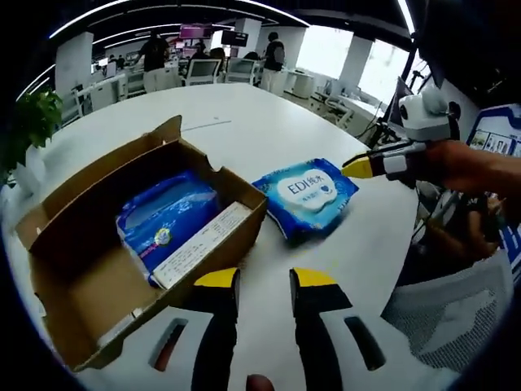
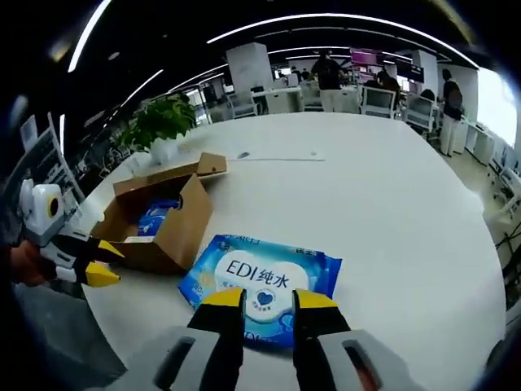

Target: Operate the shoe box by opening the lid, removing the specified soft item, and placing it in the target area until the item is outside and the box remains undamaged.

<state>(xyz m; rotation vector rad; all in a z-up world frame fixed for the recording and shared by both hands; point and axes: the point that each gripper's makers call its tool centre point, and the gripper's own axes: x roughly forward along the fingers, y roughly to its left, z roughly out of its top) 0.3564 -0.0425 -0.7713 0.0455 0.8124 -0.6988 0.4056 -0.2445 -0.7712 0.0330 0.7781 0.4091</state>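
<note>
right gripper view: "edi" wipes pack (image 2: pixel 262 285) (beside open shoe box (image 2: pixel 159 224)) lies under the spread right claw (image 2: pixel 269 298); left claw (image 1: pixel 264 278) also spread.

Bright, even light from ceiling strips (image 2: pixel 326 18) and blown-out windows (image 1: pixel 334 49); soft shadows; sharp centre, strong fisheye bending at edges.

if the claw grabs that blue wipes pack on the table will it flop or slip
The blue plastic wet-wipes pack looks soft and glossy, so it will probably sag at its ends and may slip. Lying flat on the white table, it should slide, not roll.
</note>
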